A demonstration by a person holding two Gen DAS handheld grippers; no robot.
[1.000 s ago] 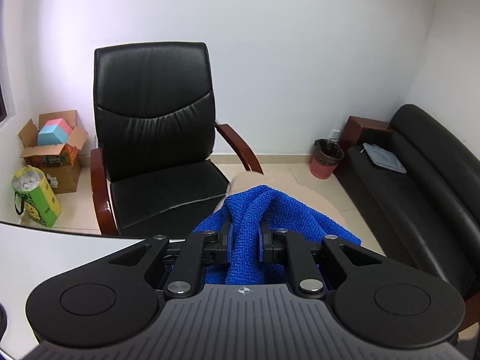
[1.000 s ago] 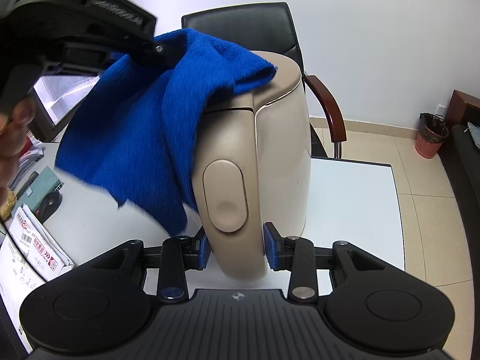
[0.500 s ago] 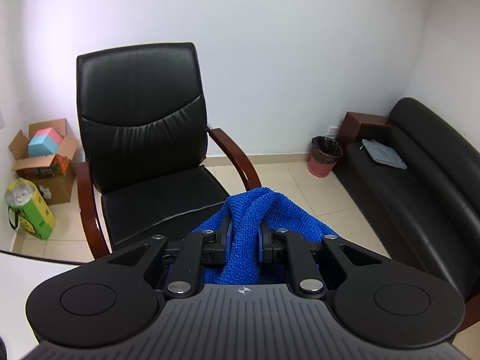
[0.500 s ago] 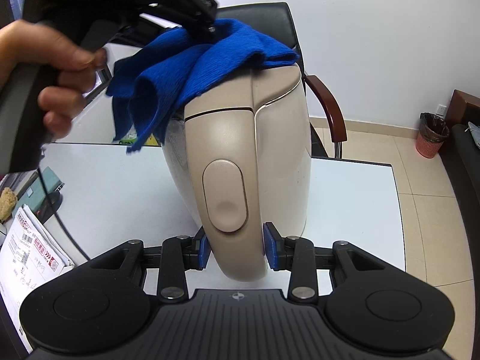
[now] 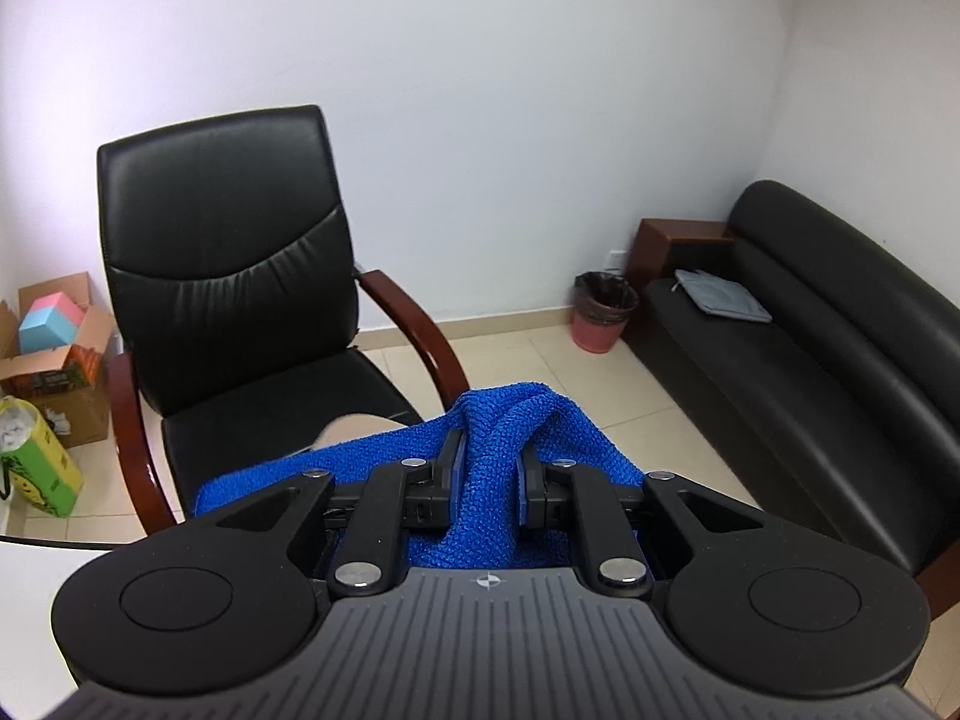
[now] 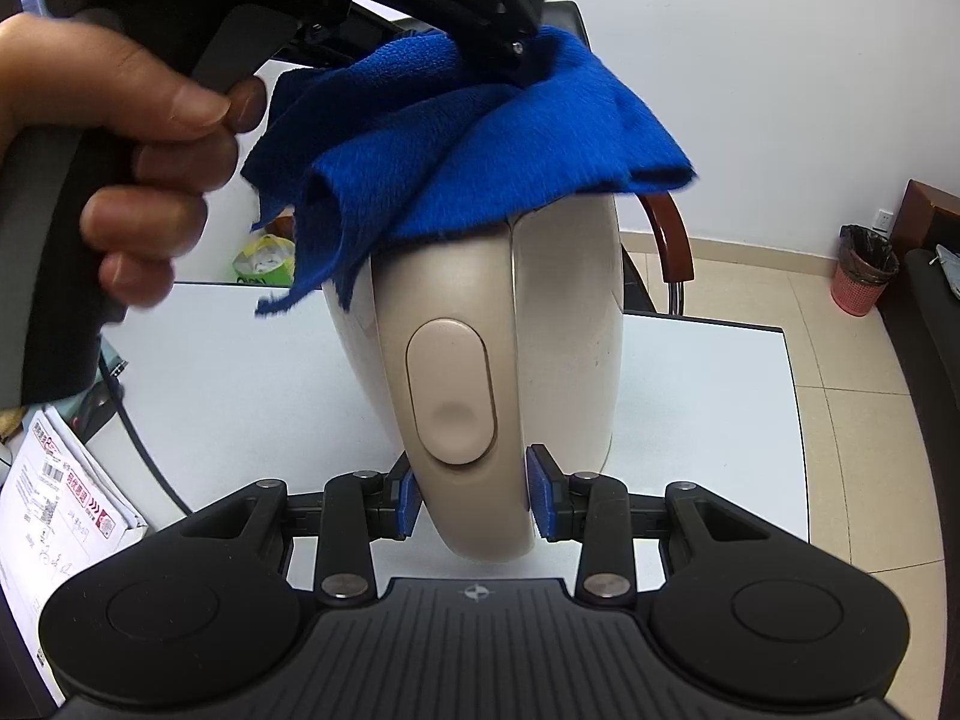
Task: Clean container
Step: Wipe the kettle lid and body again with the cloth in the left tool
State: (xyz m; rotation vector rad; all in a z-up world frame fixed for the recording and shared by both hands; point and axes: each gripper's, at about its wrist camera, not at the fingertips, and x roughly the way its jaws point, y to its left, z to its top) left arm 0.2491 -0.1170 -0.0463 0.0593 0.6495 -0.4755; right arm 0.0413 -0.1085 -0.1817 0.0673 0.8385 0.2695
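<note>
Blue knitted cloth (image 6: 480,138) pinched in our left gripper (image 5: 486,480) wipes the beige plastic kettle (image 6: 504,360) top, right gripper (image 6: 471,501) clamping its handle; sides look undone.

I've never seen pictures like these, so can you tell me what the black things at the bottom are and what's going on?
Those black things are grabbing tools. A person holds one in each hand, and each tool has a little camera looking out along its two fingers.

One picture comes from the left gripper. Its fingers pinch a blue cloth. Behind it you see a black chair, a sofa and a red bin.

The other picture comes from the right gripper. Its fingers squeeze a beige kettle standing on a white table. There the cloth lies over the kettle's top, held by the person's hand, wiping it clean. Papers lie at the left.
</note>
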